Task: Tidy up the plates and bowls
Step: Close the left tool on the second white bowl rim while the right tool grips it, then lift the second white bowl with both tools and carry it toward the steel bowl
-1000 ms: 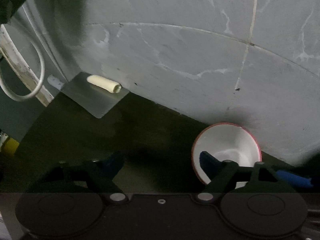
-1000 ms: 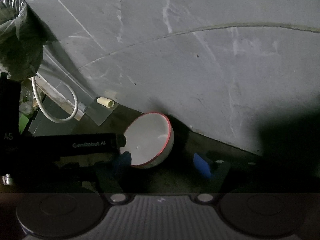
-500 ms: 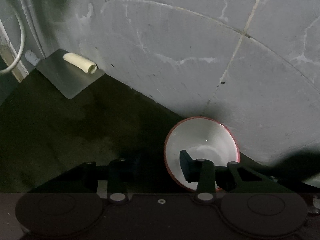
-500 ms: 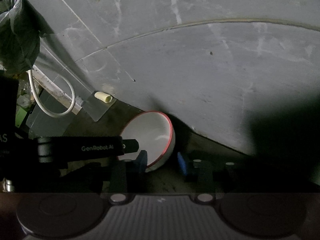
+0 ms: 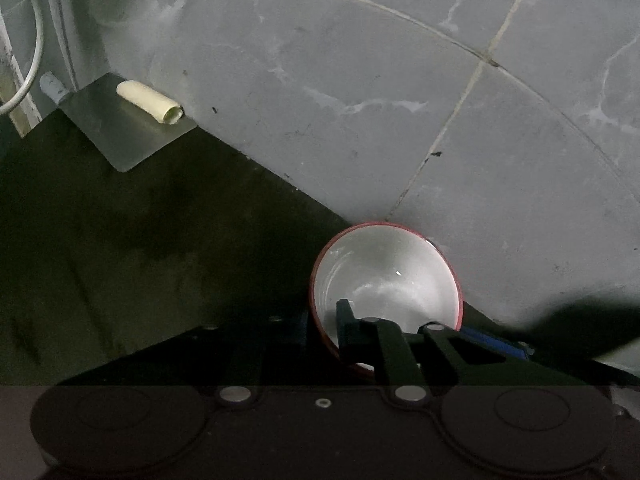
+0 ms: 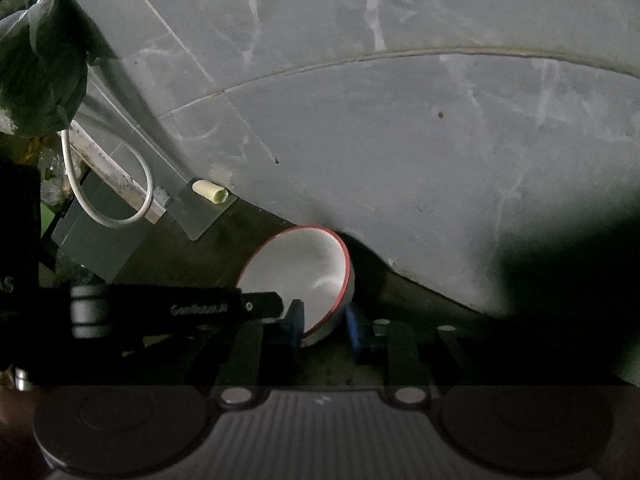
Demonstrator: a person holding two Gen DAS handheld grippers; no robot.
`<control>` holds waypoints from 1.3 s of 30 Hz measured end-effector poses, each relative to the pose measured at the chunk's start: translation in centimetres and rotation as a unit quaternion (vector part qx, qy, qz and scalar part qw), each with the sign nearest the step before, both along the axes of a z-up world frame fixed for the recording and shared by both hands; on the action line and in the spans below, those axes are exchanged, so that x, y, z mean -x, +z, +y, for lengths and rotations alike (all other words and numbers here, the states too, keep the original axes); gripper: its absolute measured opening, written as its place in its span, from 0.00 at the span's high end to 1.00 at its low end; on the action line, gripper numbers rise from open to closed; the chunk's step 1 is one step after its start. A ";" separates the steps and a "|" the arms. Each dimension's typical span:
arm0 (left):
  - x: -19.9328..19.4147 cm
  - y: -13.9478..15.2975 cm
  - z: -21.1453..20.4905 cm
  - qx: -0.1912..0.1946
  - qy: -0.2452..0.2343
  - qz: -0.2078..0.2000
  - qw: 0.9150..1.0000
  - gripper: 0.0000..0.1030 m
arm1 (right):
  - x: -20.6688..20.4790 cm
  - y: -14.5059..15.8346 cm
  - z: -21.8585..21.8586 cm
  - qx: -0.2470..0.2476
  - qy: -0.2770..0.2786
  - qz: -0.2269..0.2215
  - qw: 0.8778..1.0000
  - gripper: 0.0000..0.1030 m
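Bowl: white bowl with a red rim [image 5: 386, 280], tipped on its side on the dark counter [image 5: 140, 240], its back against the grey tiled wall [image 5: 360, 100].
Handling: looks like glazed ceramic, so probably stiff, slick, chippable and fairly heavy for a 2-finger pinch; take it by the rim, 1 finger inside and 1 outside.
Left gripper [image 5: 324, 320]: jaws narrow around the bowl's near rim, 1 finger [image 5: 346, 320] inside; the outer finger is lost in shadow, so contact cannot be confirmed.
Right gripper [image 6: 326, 324]: jaws narrow, blue pads either side of the bowl's lower rim; pinching or just short, I cannot tell.
Left view only: the bowl's interior and the left finger within it.
Right view only: the bowl's outer wall, the left gripper's arm beside the bowl, a white cable loop [image 6: 116, 184] and a plastic bag [image 6: 40, 64] far left of the bowl.
Both views: a cream tube [image 5: 150, 102] on a metal sheet [image 5: 128, 140], well left of the bowl.
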State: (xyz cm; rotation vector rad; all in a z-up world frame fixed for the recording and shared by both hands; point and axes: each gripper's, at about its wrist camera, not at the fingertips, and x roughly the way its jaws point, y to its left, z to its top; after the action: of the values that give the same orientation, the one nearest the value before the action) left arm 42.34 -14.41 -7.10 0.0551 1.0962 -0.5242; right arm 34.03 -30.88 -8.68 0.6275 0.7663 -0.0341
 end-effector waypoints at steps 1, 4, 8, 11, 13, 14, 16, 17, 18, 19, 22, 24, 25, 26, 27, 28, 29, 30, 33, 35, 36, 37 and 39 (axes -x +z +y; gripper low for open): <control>0.1 0.0 0.1 0.003 0.002 0.001 1.000 0.86 | 0.0 0.0 -0.1 0.000 0.001 0.000 1.000 0.78; 0.3 0.0 0.2 0.005 0.003 -0.001 1.000 0.86 | -0.1 0.0 -0.1 0.001 0.004 0.000 1.000 0.79; 1.1 0.1 0.6 0.009 0.003 -0.005 1.000 0.86 | -0.1 0.0 -0.2 0.005 0.015 0.001 1.000 0.81; 1.9 0.2 1.5 0.021 0.011 -0.005 1.000 0.86 | 0.2 -0.1 -0.4 -0.001 0.029 0.002 1.000 0.82; 2.6 0.3 2.4 0.035 0.018 -0.004 0.999 0.86 | 0.4 -0.2 -0.6 -0.007 0.045 0.004 0.999 0.82; 3.0 0.3 2.8 0.040 0.023 -0.002 0.999 0.86 | 0.6 -0.2 -0.6 -0.009 0.053 0.004 0.999 0.82; 3.8 0.5 3.6 0.047 0.031 -0.003 0.998 0.86 | 1.0 0.0 -0.4 -0.007 0.072 0.000 0.997 0.82; 4.3 0.5 3.9 0.048 0.034 -0.005 0.998 0.86 | 1.2 0.2 -0.2 -0.004 0.079 -0.002 0.997 0.82; 4.8 0.8 4.3 0.050 0.038 -0.007 0.998 0.86 | 1.5 0.5 0.0 -0.002 0.088 -0.005 0.996 0.82; 5.3 1.0 4.7 0.053 0.042 -0.008 0.998 0.86 | 1.8 0.8 0.1 0.001 0.096 -0.010 0.995 0.82; 7.0 1.9 5.5 0.056 0.052 -0.017 0.997 0.86 | 2.9 1.8 0.5 0.006 0.120 -0.024 0.992 0.83; 8.1 2.5 6.0 0.057 0.060 -0.025 0.996 0.86 | 3.5 2.6 0.7 0.006 0.136 -0.030 0.990 0.83; 8.8 2.9 6.3 0.062 0.066 -0.029 0.995 0.86 | 3.8 2.9 0.8 0.005 0.146 -0.033 0.989 0.83; 9.5 3.2 6.7 0.067 0.073 -0.033 0.995 0.86 | 4.2 3.3 0.8 0.005 0.155 -0.035 0.987 0.83; 10.0 3.5 7.0 0.073 0.080 -0.037 0.993 0.86 | 4.6 3.7 0.8 0.006 0.164 -0.038 0.986 0.83; 10.6 3.8 7.2 0.077 0.085 -0.039 0.993 0.86 | 5.0 4.2 0.9 0.006 0.172 -0.041 0.984 0.82; 11.3 4.0 7.4 0.081 0.090 -0.042 0.992 0.86 | 5.4 4.5 0.9 0.005 0.178 -0.042 0.983 0.83; 12.0 4.3 7.6 0.083 0.094 -0.044 0.991 0.86 | 5.8 4.9 0.8 0.003 0.186 -0.042 0.982 0.83; 13.8 5.1 8.2 0.096 0.107 -0.052 0.988 0.86 | 6.9 6.0 0.8 0.005 0.211 -0.044 0.977 0.82; 15.2 5.8 8.7 0.106 0.115 -0.061 0.986 0.86 | 7.7 6.7 0.8 0.010 0.229 -0.047 0.972 0.82; 15.6 6.0 8.8 0.109 0.118 -0.064 0.985 0.86 | 8.2 7.1 0.8 0.011 0.238 -0.049 0.970 0.82; 16.3 6.4 8.9 0.112 0.119 -0.068 0.984 0.86 | 8.6 7.4 0.7 0.012 0.246 -0.050 0.968 0.82; 17.5 6.9 9.0 0.112 0.122 -0.075 0.983 0.86 | 9.4 8.1 0.7 0.013 0.255 -0.051 0.965 0.82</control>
State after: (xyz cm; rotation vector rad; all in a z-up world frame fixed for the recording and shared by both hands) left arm 24.85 -5.38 -0.23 -0.2312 0.8767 -0.4122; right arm 24.65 -30.19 -0.60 0.3894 0.8077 0.4579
